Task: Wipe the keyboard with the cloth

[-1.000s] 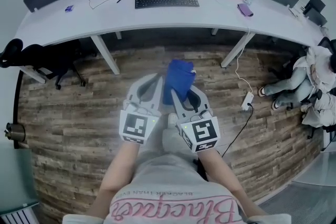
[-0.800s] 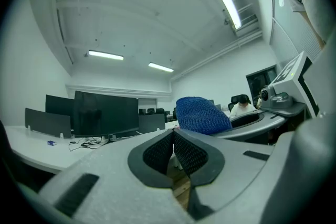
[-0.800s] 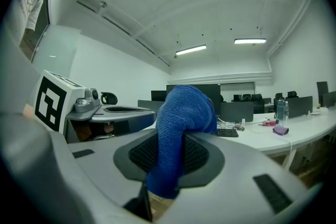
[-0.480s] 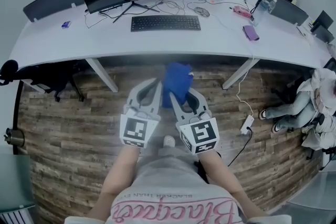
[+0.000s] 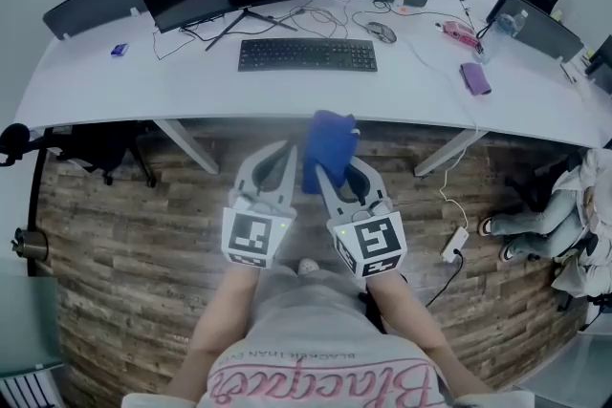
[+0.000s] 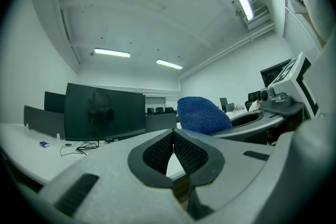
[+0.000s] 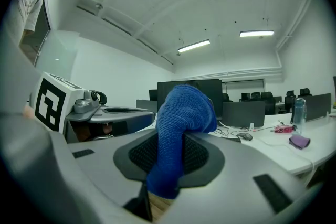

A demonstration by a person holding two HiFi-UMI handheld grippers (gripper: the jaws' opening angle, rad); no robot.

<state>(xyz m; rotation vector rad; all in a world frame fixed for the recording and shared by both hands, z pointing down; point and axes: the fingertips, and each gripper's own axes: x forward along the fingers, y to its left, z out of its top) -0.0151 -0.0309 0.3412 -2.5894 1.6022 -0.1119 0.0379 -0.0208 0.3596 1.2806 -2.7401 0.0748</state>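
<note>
We pinch the blue cloth point(image 7: 181, 107) in the fingers of the right gripper point(image 7: 169, 150), left gripper point(image 6: 172, 139) fingers pressed together empty, keyboard point(image 5: 307, 54) on the bench point(image 5: 191, 91) ahead.

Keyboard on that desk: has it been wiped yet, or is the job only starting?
Barely started. Done: the blue cloth is picked up, clamped in the right gripper. In hand: both grippers are held out over the wooden floor, short of the desk; the left gripper is shut on nothing. Left: reaching the keyboard, which has no cloth on it, and all the wiping.
</note>
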